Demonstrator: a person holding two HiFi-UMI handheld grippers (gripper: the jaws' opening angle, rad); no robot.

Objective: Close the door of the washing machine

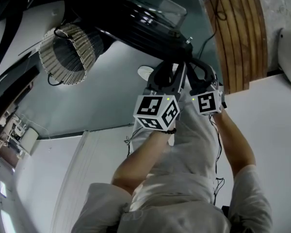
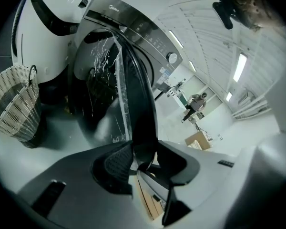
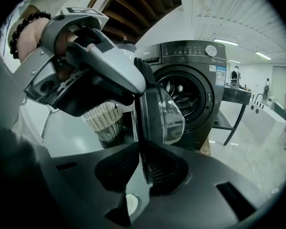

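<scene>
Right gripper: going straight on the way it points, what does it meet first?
The door: its rim sits between the right gripper's jaws, so it is met at once. Past it stands the washer, probably further off.

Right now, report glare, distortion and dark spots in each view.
Head view: dim at the top, where the door is nearly black, with little glare. Left gripper view: strong fisheye bend, dark corners, white streaky glare on the glass, and the ceiling lights are blown out. Right gripper view: same bend and dark edges, with softer highlights on the glass.
</scene>
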